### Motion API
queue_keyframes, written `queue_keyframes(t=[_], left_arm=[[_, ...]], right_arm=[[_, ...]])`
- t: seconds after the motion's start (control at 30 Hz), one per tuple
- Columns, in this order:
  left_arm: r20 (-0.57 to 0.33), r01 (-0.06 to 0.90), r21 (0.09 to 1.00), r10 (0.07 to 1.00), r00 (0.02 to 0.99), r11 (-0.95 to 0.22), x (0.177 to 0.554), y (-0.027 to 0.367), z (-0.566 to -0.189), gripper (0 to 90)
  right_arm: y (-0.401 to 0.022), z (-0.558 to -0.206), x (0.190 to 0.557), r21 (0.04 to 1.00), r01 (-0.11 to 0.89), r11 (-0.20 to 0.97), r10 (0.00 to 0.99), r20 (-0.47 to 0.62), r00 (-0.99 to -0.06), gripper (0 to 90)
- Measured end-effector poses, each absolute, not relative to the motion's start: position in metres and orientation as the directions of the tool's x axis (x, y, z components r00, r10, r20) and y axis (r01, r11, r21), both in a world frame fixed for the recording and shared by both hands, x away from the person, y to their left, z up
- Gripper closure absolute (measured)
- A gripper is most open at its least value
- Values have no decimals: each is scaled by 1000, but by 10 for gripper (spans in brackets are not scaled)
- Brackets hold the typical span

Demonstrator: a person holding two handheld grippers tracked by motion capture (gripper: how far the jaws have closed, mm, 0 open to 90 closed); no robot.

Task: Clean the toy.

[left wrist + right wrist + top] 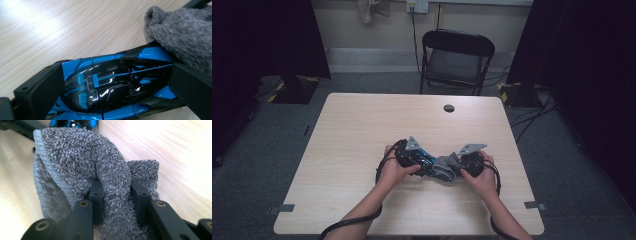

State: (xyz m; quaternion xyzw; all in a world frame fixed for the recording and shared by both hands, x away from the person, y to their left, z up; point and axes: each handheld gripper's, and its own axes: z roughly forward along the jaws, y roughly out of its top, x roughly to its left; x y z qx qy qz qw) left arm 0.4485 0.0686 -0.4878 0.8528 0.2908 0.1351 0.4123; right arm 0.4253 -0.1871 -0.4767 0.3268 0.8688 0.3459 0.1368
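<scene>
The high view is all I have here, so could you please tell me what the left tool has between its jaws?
Observer: The left tool is clamped across a glossy blue and black toy car, one jaw on each side.
Operator: Thank you. And what is the grey thing by the right hand?
Observer: It is a grey terry cloth, bunched and pinched between the jaws of the right tool.
Operator: Does the cloth reach the car?
Observer: Yes, in the left gripper view the cloth lies against one end of the car, above the wooden table.
</scene>
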Motion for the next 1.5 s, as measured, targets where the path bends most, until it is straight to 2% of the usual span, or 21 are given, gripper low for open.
queue_keyframes(t=[0.2,0.37,0.63,0.8,1.2,1.5], left_arm=[[-11,382,784,604,797,-489,449,69,-488,0],[-11,383,782,604,797,-492,450,70,-488,0],[-12,380,785,602,798,-489,448,70,-488,0],[-11,376,793,606,795,-480,448,71,-490,0],[-11,378,792,609,793,-479,449,71,-489,0],[-9,375,794,607,795,-479,448,72,-490,0]], right_arm=[[-195,-475,423,704,475,528,662,9,-749,675],[-200,-469,404,719,439,539,603,35,-797,675],[-171,-474,382,711,377,594,512,28,-859,675],[-157,-478,388,699,374,609,523,1,-853,675],[-166,-477,400,692,407,597,540,29,-841,675],[-186,-475,419,685,476,552,633,28,-774,677]])
